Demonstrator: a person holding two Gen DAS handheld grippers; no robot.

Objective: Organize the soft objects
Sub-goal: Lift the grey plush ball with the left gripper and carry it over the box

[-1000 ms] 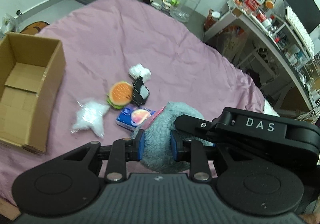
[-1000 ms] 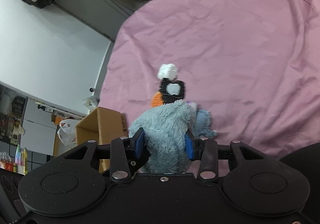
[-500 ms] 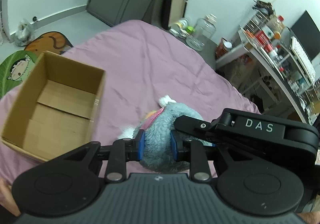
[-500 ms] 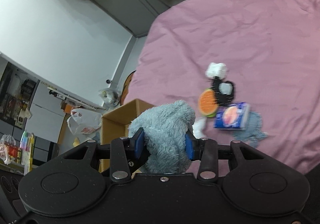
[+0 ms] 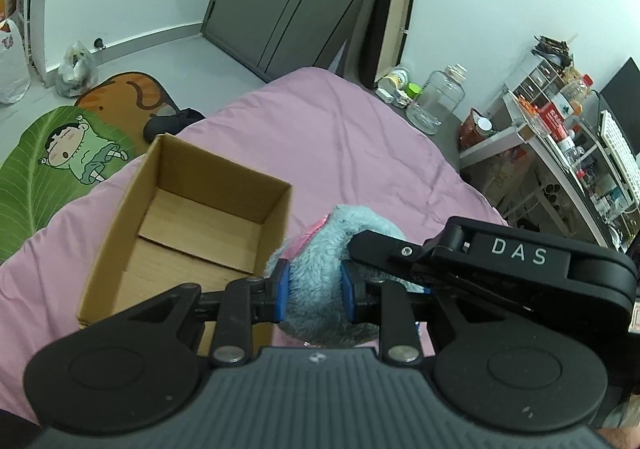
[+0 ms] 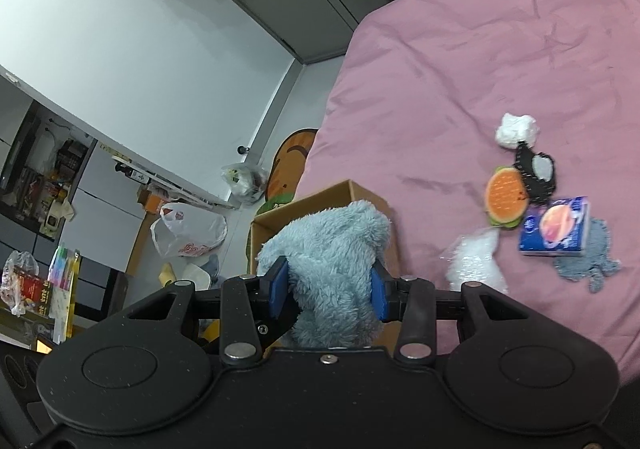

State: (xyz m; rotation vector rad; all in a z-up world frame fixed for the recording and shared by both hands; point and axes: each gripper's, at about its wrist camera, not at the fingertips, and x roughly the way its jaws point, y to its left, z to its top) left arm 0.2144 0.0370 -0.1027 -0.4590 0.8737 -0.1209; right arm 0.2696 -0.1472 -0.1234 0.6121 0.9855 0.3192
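A fluffy blue-grey plush toy (image 5: 320,269) with a pink patch is held in the air by both grippers. My left gripper (image 5: 314,295) is shut on one part of it, just right of the open cardboard box (image 5: 192,217) on the pink bed. My right gripper (image 6: 328,291) is shut on another part of the plush toy (image 6: 332,253), with the box (image 6: 320,201) partly hidden behind it. The right gripper's black body crosses the left wrist view at right.
On the pink bedcover (image 6: 480,69) lie a white crumpled piece (image 6: 516,131), a black-and-white pouch (image 6: 538,173), a burger-shaped toy (image 6: 506,197), a blue packet (image 6: 554,227), a grey cloth (image 6: 592,261) and a white bag (image 6: 476,257). Cluttered shelves (image 5: 568,129) stand at right.
Both grippers carried the plush leftwards and slightly up, away from the small items. The box now sits close, right beside the left gripper. Grips are unchanged.
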